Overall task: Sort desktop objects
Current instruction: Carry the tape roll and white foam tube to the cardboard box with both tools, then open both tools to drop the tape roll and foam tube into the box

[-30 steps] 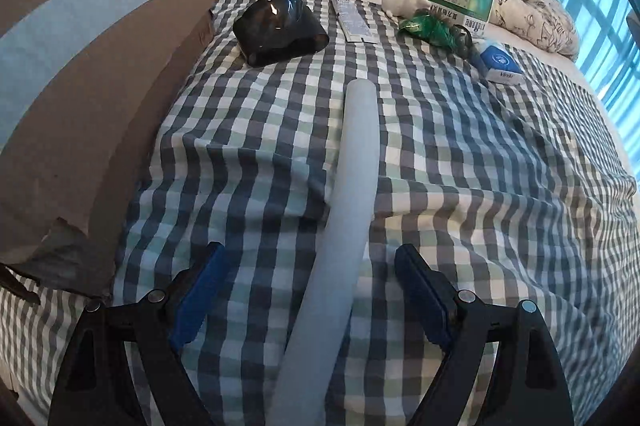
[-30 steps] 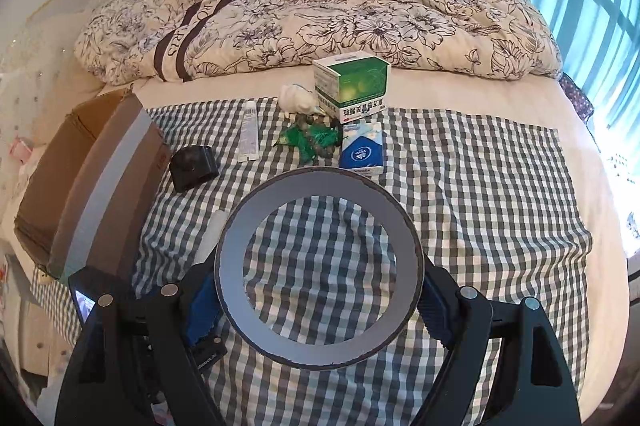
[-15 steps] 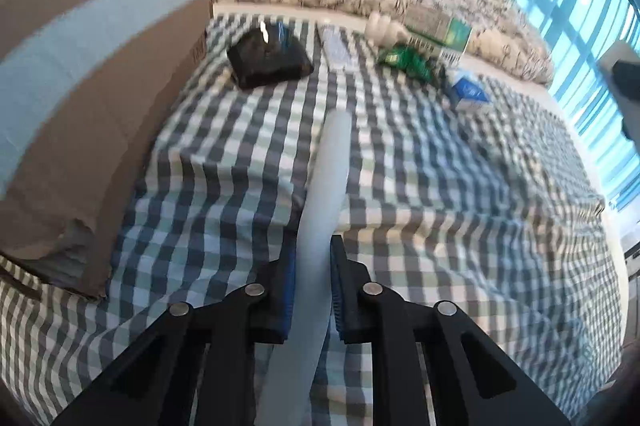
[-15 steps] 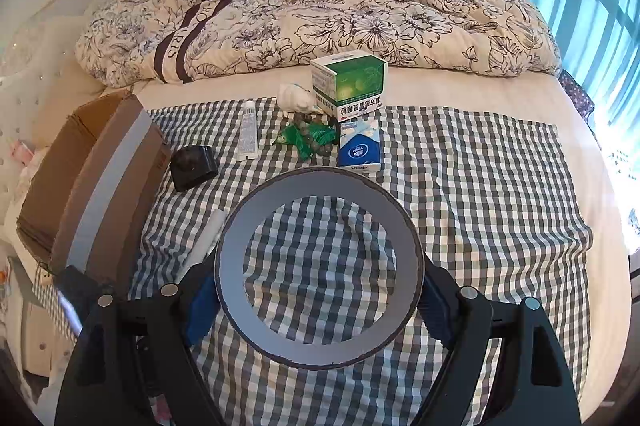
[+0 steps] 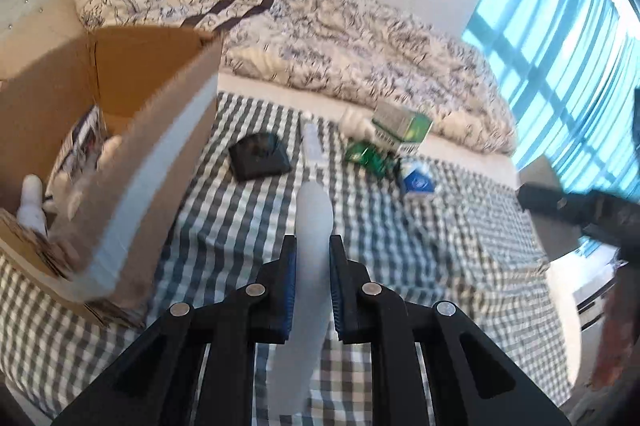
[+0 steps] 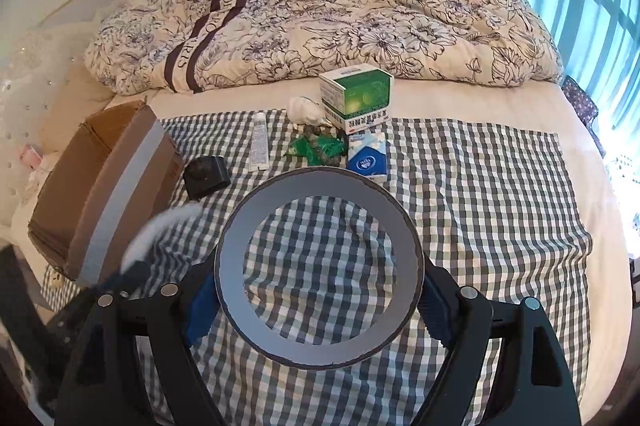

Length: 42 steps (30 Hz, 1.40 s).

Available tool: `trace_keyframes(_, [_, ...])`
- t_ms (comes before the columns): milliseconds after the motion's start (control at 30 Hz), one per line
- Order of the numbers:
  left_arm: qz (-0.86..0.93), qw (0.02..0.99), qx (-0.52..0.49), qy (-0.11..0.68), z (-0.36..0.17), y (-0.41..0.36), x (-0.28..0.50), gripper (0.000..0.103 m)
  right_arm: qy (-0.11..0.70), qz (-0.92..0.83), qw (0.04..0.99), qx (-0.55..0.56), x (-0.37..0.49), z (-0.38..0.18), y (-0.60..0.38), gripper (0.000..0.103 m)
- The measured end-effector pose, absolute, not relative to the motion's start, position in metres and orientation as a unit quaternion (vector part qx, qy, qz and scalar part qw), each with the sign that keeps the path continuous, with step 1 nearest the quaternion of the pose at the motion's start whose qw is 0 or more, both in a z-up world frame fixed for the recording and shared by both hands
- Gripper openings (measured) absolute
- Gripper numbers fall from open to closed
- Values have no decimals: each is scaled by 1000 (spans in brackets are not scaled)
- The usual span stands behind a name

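The left gripper (image 5: 313, 266) was clamped tight on a pale tube (image 5: 310, 250), both blue pads pressed to its sides, and held it off the checked cloth (image 5: 460, 246). The tube pointed away along the fingers, its rounded tip near the black case (image 5: 259, 156). Just left stood the open box (image 5: 160, 130), its taped near wall tilted toward the gripper; a few items lay inside, blurred.

The right gripper (image 6: 319, 300) was spread wide around a grey ring (image 6: 319, 300), pads touching the ring's outer edge on both sides. Through the ring showed bare cloth. The tube appeared there too (image 6: 160, 230), blurred, beside the box (image 6: 108, 186).

At the cloth's far edge sat a cluster: white tube (image 6: 259, 142), green wrappers (image 6: 318, 146), blue pack (image 6: 369, 158), green carton (image 6: 356, 98), with the quilt (image 6: 320, 26) behind. The cloth's middle and right side lay open to its edges.
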<state>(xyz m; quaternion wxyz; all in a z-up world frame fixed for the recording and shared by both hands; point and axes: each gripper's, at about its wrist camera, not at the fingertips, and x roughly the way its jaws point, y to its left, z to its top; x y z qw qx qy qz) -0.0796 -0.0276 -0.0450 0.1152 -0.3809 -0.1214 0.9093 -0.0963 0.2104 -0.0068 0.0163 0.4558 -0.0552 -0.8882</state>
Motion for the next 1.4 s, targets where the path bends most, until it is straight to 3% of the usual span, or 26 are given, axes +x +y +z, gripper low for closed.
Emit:
trace_keyframes(333, [934, 94, -328, -105, 34, -50, -79, 15, -49, -896, 64, 438, -103, 19, 168, 82])
trace_keyframes(567, [942, 36, -314, -111, 68, -106, -85, 15, -20, -898, 127, 422, -117, 35, 97, 82])
trace_keyframes(1067, [924, -48, -355, -136, 32, -218, -111, 16, 27, -868, 228, 441, -152, 7, -51, 82])
trace_keyframes(1200, [920, -61, -360, -141, 24, -230, -120, 32, 1, -868, 232, 439, -167, 5, -60, 84])
trace_keyframes(1267, [919, -75, -356, -150, 22, -237, -123, 64, -15, -868, 228, 440, -174, 4, -56, 84])
trace_keyframes(1333, [921, -79, -349, -156, 22, -242, -124, 81, -43, -864, 237, 442, -180, 5, -49, 86])
trace_keyframes(1400, [923, -74, -345, -155, 25, -241, -125, 82, -62, -864, 240, 438, -182, 8, -41, 86])
